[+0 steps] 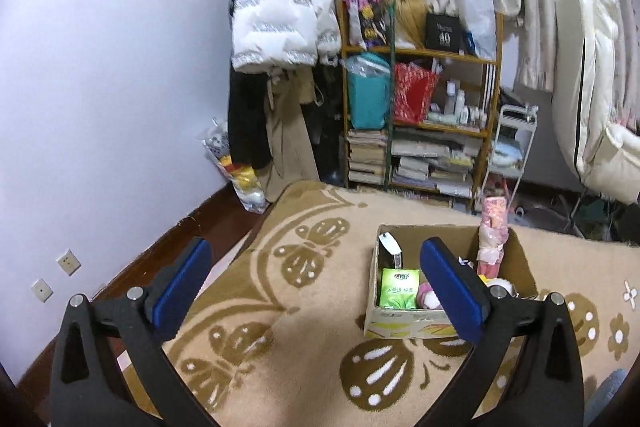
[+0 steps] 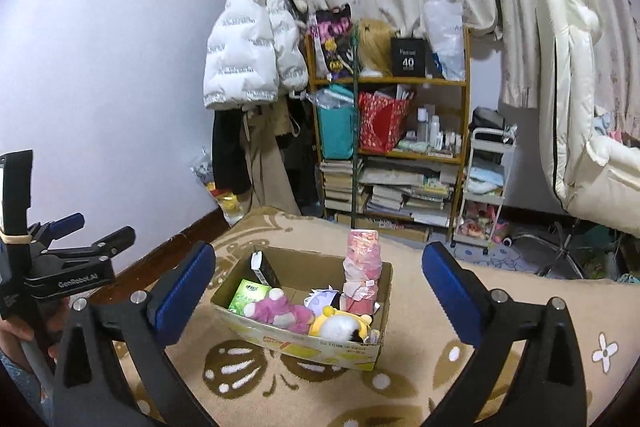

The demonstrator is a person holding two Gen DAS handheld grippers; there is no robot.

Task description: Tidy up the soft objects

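A cardboard box (image 2: 320, 347) stands on a beige butterfly-patterned blanket (image 2: 400, 395). In it lie a pink plush (image 2: 280, 311), a yellow and white plush (image 2: 340, 325), a green tissue pack (image 2: 248, 295), a black carton (image 2: 264, 269) and an upright pink wrapped bundle (image 2: 362, 271). My right gripper (image 2: 320, 287) is open and empty, above and in front of the box. My left gripper (image 1: 316, 283) is open and empty, left of the box (image 1: 400, 327); its right finger (image 1: 452, 291) overlaps the box. The green pack (image 1: 398, 289) and pink bundle (image 1: 494, 239) show there. The left tool body (image 2: 60, 267) shows at far left.
A wooden shelf (image 2: 390, 81) with bags, bottles and stacked books stands behind the blanket. A white puffer jacket (image 2: 248, 47) hangs to its left. A small white cart (image 2: 486, 187) and a cream chair (image 2: 580, 131) stand at right. Dark floor (image 1: 160, 251) runs along the left wall.
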